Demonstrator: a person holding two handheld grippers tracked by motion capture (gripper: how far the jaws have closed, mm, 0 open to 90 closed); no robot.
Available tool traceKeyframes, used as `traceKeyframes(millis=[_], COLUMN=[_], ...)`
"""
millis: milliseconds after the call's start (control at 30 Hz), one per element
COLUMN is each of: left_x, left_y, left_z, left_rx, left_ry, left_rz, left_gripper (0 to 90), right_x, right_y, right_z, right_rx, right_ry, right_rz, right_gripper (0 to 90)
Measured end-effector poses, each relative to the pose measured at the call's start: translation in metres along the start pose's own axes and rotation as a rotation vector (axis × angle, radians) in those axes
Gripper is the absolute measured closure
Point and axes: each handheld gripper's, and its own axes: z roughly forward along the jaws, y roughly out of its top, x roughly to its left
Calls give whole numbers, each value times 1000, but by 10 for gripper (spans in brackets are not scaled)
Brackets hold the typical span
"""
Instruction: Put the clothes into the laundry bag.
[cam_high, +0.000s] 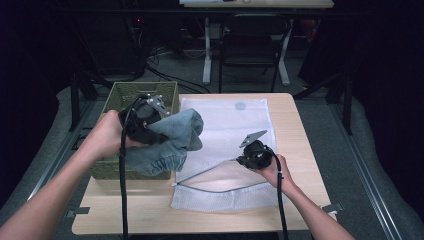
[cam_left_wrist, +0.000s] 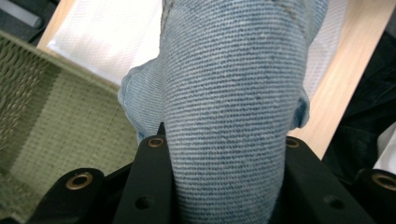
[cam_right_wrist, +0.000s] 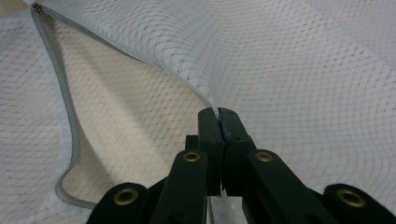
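Observation:
A blue denim garment (cam_high: 172, 137) hangs bunched from my left gripper (cam_high: 150, 131), which is shut on it above the right edge of the olive basket (cam_high: 131, 92). In the left gripper view the denim (cam_left_wrist: 229, 102) bulges between the two black jaws. A white mesh laundry bag (cam_high: 225, 125) lies flat on the wooden table, its grey zipper (cam_high: 215, 189) unzipped along the near side. My right gripper (cam_high: 240, 161) is shut on the bag's upper edge by the zipper and holds it lifted, so the mouth gapes. In the right gripper view the mesh (cam_right_wrist: 280, 70) rises from the closed jaws.
The light wooden table (cam_high: 295, 125) has bare strips at the right and along the near edge. The basket stands at the table's left back corner. Beyond the table lie dark floor, cables and the legs of another desk (cam_high: 207, 50).

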Motion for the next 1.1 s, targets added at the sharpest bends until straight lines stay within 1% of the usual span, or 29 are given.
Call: traceKeyframes(millis=[33, 100, 133, 167, 200, 233, 267, 300, 367, 400, 433, 467, 533, 667, 733, 767, 800, 833, 867, 900, 933, 967, 1000, 1067, 1100], left_x=[-2, -5, -8, -10, -12, -16, -16, -17, -21, -25, -25, -28, -32, -39, -40, -42, -42, -43, -43, -44, -45, -45, -47, -50, -51], left_y=[2, 7, 9, 12, 15, 19, 19, 21, 25, 28, 28, 29, 31, 32, 33, 33, 33, 33, 32, 32, 32, 32, 32, 31, 30], left_z=[1, 2, 4, 6, 7, 10, 10, 12, 17, 23, 23, 28, 36, 58, 68, 77, 77, 83, 89, 95, 108, 108, 118, 134, 148], left_rx=[0, 5, 4, 6, 4, 0, 0, 1, 0, 7, 7, 10, 23, 50, 60, 65, 65, 65, 65, 67, 87, 87, 106, 121, 140], left_ry=[-4, -15, -20, -25, -32, -42, -42, -49, -75, -98, -98, -117, -134, -185, -200, -221, -221, -235, -247, -258, -268, -268, -271, -279, -288], left_rz=[5, 27, 26, 39, 42, 54, 54, 66, 71, 72, 72, 72, 82, 86, 89, 94, 94, 89, 88, 75, 74, 74, 76, 67, 58], left_gripper=[713, 712, 712, 712, 712, 712, 712, 712, 712, 711, 711, 711, 711, 710, 710, 709, 708, 708, 708, 707, 706, 705, 705, 702, 701], right_x=[0, -1, -1, -1, -1, -2, -2, -2, -2, -2, -2, -2, -2, -2, -2, -2, -2, -2, -2, -2, -1, -1, -1, -1, -1], right_y=[0, 0, 0, 0, 0, 0, 0, 0, 0, 0, 0, 0, 0, 0, 0, 0, 0, 0, 0, 0, 1, 1, 0, 0, 1], right_z=[0, -1, -1, -2, -2, -3, -3, -3, -3, -4, -4, -5, -5, -6, -7, -8, -8, -8, -9, -9, -10, -10, -10, -11, -11], right_rx=[-2, -8, -8, -15, -15, -13, -13, -15, -17, -19, -19, -21, -25, -30, -33, -38, -38, -42, -45, -46, -46, -46, -47, -49, -49], right_ry=[0, 0, 0, -1, -1, 2, 2, 0, 0, -1, -1, 2, 6, 8, 7, 8, 8, 7, 4, 4, 4, 4, 3, 7, 7], right_rz=[2, 2, 2, 2, 2, 10, 10, 11, 10, 12, 12, 9, 10, 21, 16, 17, 17, 12, 21, 19, 27, 27, 27, 25, 25], right_gripper=[892, 892, 892, 892, 892, 892, 892, 892, 892, 892, 892, 892, 892, 892, 892, 893, 893, 893, 893, 892, 893, 893, 893, 893, 893])
